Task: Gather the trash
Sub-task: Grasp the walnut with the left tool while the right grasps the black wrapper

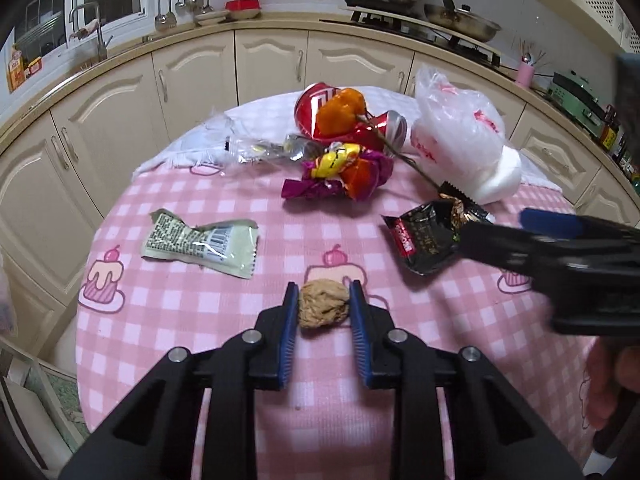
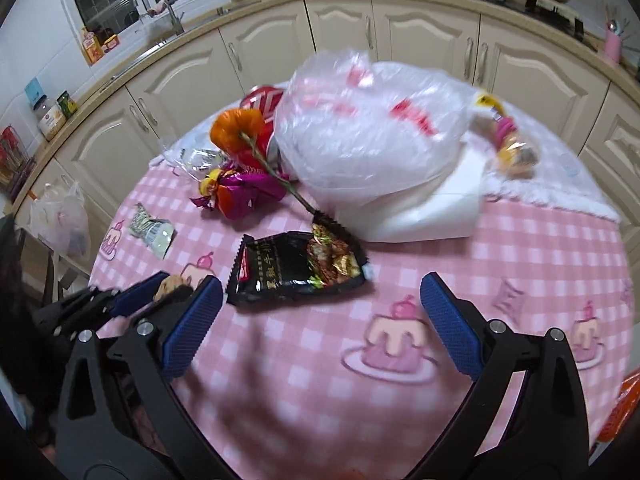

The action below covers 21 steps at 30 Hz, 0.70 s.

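One down: I'm clamping my left gripper (image 1: 324, 304) on the brown crumpled wad (image 1: 323, 305).
Right gripper (image 2: 320, 320): hanging wide apart, aiming at the black snack wrapper (image 2: 296, 266).
Left: loads of wrappers.

black snack packet (image 2: 298, 268): gold Chinese characters in a row along its lower edge, too small to read; a red panel with white print, unreadable
pale green wrapper (image 1: 202, 242): a barcode and a block of fine print, not legible
clear plastic bag (image 2: 360, 132): red printing, blurred, unreadable
red can (image 1: 316, 100): white angular lettering, partly hidden, cannot be made out
yellow candy wrapper (image 1: 334, 160): dark marks, unreadable
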Each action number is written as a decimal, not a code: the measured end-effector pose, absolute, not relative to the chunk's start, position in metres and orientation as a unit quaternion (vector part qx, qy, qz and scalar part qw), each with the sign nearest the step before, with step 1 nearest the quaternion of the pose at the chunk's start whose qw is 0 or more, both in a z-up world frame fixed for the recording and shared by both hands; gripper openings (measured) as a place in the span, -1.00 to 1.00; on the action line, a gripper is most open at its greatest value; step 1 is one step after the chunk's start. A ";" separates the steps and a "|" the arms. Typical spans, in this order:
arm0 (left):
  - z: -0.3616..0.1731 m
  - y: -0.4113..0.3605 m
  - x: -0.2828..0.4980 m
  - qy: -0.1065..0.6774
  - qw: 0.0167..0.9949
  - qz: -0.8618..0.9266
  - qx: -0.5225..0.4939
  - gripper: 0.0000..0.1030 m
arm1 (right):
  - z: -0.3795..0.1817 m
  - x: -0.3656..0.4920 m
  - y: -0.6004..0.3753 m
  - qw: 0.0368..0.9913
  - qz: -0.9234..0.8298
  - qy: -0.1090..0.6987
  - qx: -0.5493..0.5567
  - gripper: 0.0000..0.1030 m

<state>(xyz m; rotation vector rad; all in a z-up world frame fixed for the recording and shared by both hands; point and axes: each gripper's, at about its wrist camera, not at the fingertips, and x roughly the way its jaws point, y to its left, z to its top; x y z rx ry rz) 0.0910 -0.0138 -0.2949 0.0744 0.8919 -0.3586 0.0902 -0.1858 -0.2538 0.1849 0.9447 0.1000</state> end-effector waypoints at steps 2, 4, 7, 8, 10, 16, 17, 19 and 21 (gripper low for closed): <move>-0.295 -0.011 0.092 0.431 0.885 -0.175 0.025 -0.53 | -0.262 0.101 -0.180 0.883 0.052 0.456 0.100 0.88; -0.294 -0.008 0.092 0.432 0.885 -0.171 0.021 -0.53 | -0.268 0.107 -0.175 0.881 0.055 0.459 0.101 0.60; -0.294 -0.005 0.091 0.434 0.885 -0.169 0.015 -0.53 | -0.268 0.108 -0.168 0.888 0.046 0.448 0.089 -0.17; -0.294 -0.003 0.091 0.434 0.885 -0.168 0.014 -0.53 | -0.269 0.107 -0.170 0.886 0.054 0.449 0.099 -0.47; -0.294 -0.002 0.090 0.434 0.885 -0.166 0.010 -0.53 | -0.269 0.103 -0.174 0.884 0.064 0.451 0.107 -0.59; -0.292 -0.005 0.088 0.434 0.885 -0.170 0.012 -0.53 | -0.268 0.086 -0.194 0.879 0.093 0.447 0.138 -0.73; -0.291 -0.007 0.087 0.432 0.885 -0.171 0.014 -0.53 | -0.267 0.083 -0.197 0.879 0.096 0.444 0.143 -0.74; -0.288 -0.009 0.085 0.428 0.887 -0.173 0.016 -0.53 | -0.264 0.077 -0.200 0.881 0.100 0.438 0.148 -0.77; -0.284 -0.011 0.084 0.424 0.889 -0.174 0.015 -0.53 | -0.260 0.071 -0.207 0.882 0.103 0.431 0.158 -0.79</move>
